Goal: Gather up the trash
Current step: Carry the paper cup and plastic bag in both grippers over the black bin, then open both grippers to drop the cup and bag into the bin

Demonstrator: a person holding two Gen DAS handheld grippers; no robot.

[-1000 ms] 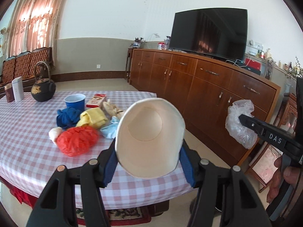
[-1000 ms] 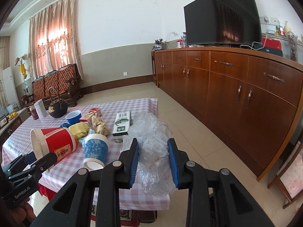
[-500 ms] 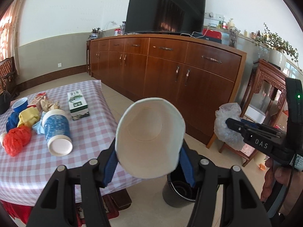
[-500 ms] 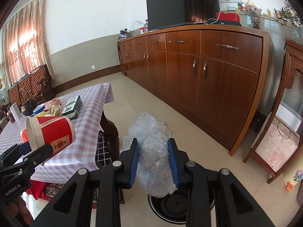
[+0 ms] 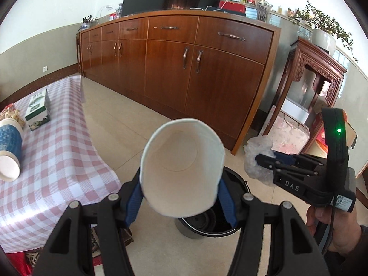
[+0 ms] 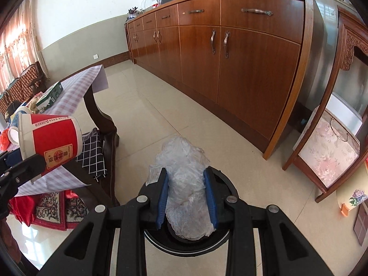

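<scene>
Left gripper [image 5: 181, 197], right gripper [image 6: 186, 201]: jaws clamped.

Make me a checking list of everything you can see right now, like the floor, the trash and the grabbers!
Surface: beige tiled floor; checked tablecloth on table.
Job's things: paper cup, crumpled plastic bag, black bin below both.
Clutter: blue cup lying on its side, green box.
Grippers: left gripper shut on paper cup; right gripper shut on plastic bag.
Cables: thin black cable by the right hand.
Surroundings: wooden sideboard, carved side table.
</scene>
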